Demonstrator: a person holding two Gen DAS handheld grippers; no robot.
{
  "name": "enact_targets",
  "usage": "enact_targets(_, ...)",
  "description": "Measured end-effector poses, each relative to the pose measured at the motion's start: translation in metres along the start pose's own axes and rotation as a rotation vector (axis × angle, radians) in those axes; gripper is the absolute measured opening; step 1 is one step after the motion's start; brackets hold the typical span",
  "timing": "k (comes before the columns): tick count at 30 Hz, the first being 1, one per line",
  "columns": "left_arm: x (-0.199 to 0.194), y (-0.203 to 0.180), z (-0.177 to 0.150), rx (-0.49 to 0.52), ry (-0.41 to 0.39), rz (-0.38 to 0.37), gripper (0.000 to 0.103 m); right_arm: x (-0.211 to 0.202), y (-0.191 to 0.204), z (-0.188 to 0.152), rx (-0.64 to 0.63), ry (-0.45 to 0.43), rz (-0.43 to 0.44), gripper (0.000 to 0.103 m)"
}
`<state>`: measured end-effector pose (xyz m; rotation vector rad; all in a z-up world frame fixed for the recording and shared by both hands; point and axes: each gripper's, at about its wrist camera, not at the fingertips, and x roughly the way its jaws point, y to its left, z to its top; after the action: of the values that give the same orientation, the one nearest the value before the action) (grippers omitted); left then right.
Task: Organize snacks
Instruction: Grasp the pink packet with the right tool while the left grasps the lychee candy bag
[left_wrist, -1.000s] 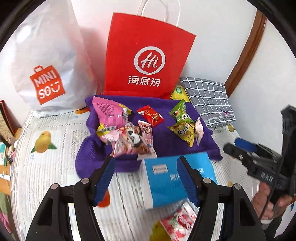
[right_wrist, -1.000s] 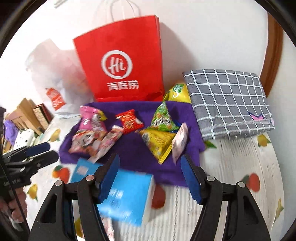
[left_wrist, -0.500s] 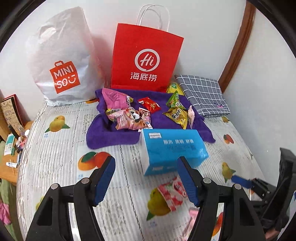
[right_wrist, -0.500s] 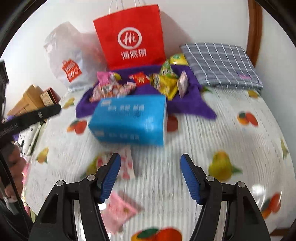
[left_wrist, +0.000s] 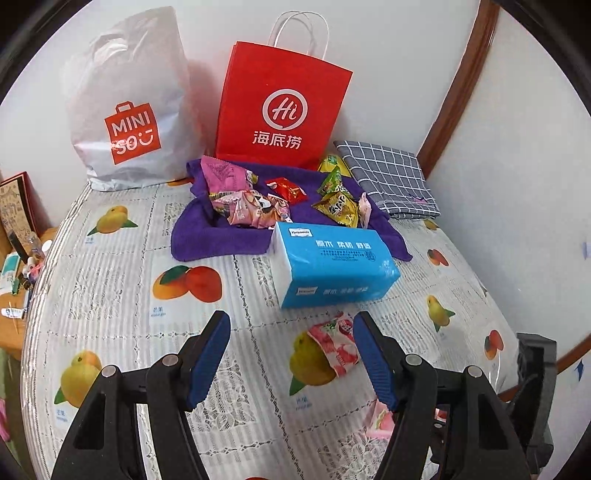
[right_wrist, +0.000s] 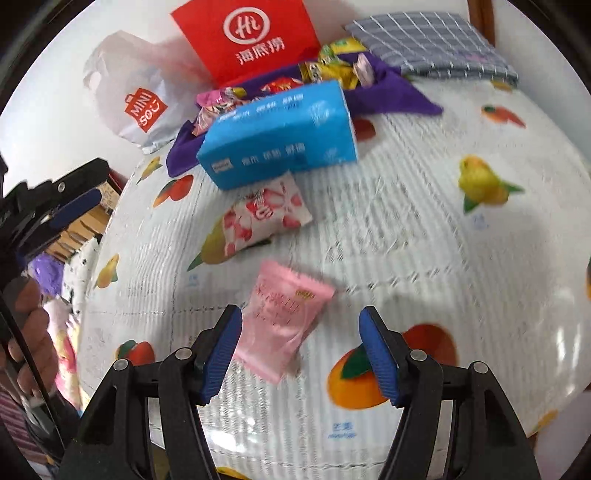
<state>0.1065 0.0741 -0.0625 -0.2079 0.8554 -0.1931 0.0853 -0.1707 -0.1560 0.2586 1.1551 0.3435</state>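
Left wrist view: the left claw hangs over a surface covered in a white fruit-print cloth, its blue-padded fingers standing apart with nothing between them. A red-and-white strawberry snack packet lies just beyond the claw at lower centre, partly behind the right-hand finger. Above it in the frame sits a blue tissue pack, its far edge resting on a purple towel at centre frame. On the towel lies a heap of snacks — pink packets to the left, a small red packet in the middle, green and yellow packets to the right. Behind the towel, against the wall, stand a red paper bag and, upper left, a white plastic bag. A folded grey checked cloth lies at right of the towel.

Right wrist view: the right claw points down at the same cloth, fingers apart and gripping nothing. A plain pink snack packet lies flat on the surface between and just beyond the fingertips, closer to the left-hand pad — the picture is too blurred to tell whether it touches. The strawberry packet lies higher in the frame, just below the tissue pack. At the left edge the other claw shows, with a hand below it.
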Motion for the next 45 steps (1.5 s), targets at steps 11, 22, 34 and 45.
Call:
enact_targets(11, 0.006, 0.022, -0.010, -0.041, 0.023, -0.018, 0.067, 0.024, 0.027, -0.002, -0.054, -0.024, -0.086, 0.068)
enact_targets(22, 0.023, 0.014, -0.013, -0.035, 0.060, -0.011, 0.067, 0.025, 0.026, 0.006, -0.213, -0.059, -0.075, 0.061)
enact_targets(34, 0.079, -0.019, -0.028, -0.005, 0.174, 0.001, 0.067, -0.008, -0.032, 0.029, -0.130, -0.143, -0.051, 0.060)
enact_targets(45, 0.120, -0.047, -0.035, -0.074, 0.236, -0.062, 0.082, -0.034, -0.075, 0.027, -0.128, -0.210, -0.077, 0.060)
